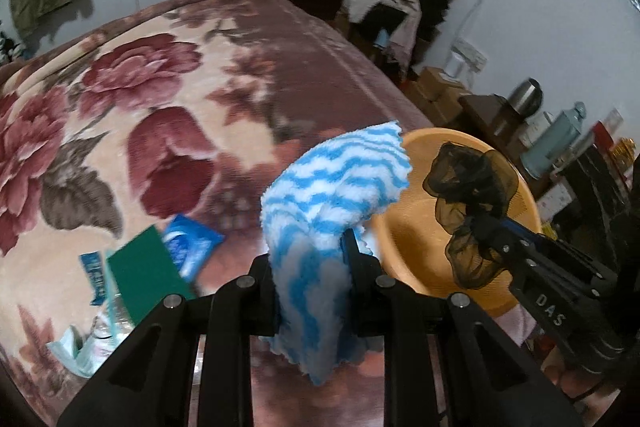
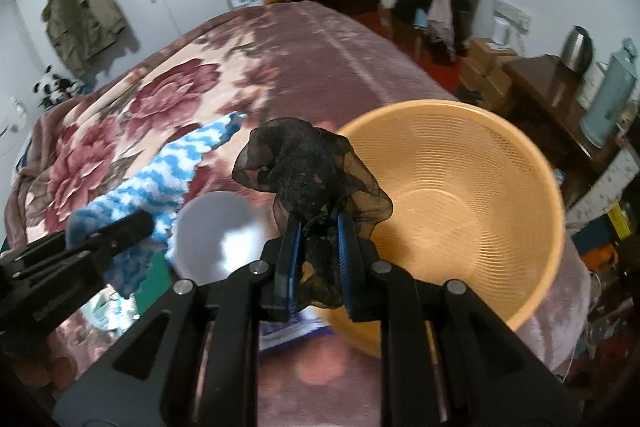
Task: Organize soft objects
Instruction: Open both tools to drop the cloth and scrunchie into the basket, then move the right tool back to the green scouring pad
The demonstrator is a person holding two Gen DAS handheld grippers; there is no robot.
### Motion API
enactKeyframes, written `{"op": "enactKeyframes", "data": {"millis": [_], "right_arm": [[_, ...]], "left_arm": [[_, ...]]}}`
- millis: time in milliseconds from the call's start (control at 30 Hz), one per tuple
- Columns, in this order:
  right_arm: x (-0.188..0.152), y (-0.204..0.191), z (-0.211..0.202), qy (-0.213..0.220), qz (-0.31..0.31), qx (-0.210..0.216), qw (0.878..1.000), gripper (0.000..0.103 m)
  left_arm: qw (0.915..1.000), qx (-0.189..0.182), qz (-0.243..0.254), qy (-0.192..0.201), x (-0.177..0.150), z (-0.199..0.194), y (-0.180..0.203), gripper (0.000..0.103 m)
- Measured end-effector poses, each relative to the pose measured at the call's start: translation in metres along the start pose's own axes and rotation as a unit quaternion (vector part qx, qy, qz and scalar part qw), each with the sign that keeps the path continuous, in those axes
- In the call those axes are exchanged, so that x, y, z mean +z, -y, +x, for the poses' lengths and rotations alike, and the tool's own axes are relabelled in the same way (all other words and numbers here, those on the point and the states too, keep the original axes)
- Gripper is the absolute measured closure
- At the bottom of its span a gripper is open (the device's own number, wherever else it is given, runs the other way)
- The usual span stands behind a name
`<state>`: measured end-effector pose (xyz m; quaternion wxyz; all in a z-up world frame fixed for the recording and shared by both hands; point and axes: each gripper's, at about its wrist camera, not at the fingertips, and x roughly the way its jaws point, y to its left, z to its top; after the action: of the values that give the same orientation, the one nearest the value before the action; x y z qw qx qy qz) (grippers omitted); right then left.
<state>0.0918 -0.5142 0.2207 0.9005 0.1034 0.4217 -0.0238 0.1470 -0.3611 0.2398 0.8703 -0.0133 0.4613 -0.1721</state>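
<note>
My left gripper (image 1: 310,247) is shut on a fluffy blue-and-white striped cloth (image 1: 336,183), which stands up from the jaws and droops below them, above the flowered blanket. In the right wrist view the same cloth (image 2: 160,171) and the left gripper (image 2: 142,223) show at the left. My right gripper (image 2: 318,231) is shut on a black sheer scrunchie (image 2: 308,163), held just left of the orange plastic basin (image 2: 460,211). From the left wrist view the right gripper (image 1: 486,227) holds the scrunchie (image 1: 464,187) over the basin (image 1: 416,259).
On the blanket (image 1: 160,75) lie a green pad (image 1: 140,267), a blue packet (image 1: 188,243) and a pale wrapper (image 1: 88,343). A white bowl (image 2: 216,235) sits left of the basin. A side table with a kettle (image 2: 576,47) and flask (image 2: 612,95) stands to the right.
</note>
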Motion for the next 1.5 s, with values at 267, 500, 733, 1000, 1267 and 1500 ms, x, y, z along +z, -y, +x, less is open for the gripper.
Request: {"op": "enactKeyframes", "data": {"millis": [267, 500, 733, 1000, 1267, 1500], "right_arm": [[0.001, 0.052, -0.001, 0.003, 0.034, -0.057, 0.998, 0.084], [0.003, 0.074, 0.004, -0.009, 0.059, -0.065, 0.996, 0.075], [-0.004, 0.100, 0.003, -0.007, 0.110, -0.075, 0.991, 0.006], [-0.013, 0.093, 0.004, -0.016, 0.093, -0.084, 0.992, 0.003], [-0.018, 0.082, 0.002, -0.023, 0.085, -0.079, 0.993, 0.001], [-0.009, 0.046, -0.005, -0.010, 0.061, -0.066, 0.996, 0.000]], "left_arm": [[0.9985, -0.036, 0.033, -0.027, -0.003, 0.030, 0.058, 0.080], [0.9943, -0.073, 0.049, -0.060, -0.007, 0.055, 0.088, 0.067], [0.9942, -0.093, 0.035, -0.040, -0.004, 0.052, 0.089, 0.011], [0.9973, -0.059, 0.040, -0.020, -0.001, 0.036, 0.077, 0.001], [0.9981, -0.024, 0.052, -0.020, -0.007, 0.029, 0.063, 0.001], [0.9994, -0.029, 0.018, -0.010, -0.008, 0.014, 0.029, 0.001]]}}
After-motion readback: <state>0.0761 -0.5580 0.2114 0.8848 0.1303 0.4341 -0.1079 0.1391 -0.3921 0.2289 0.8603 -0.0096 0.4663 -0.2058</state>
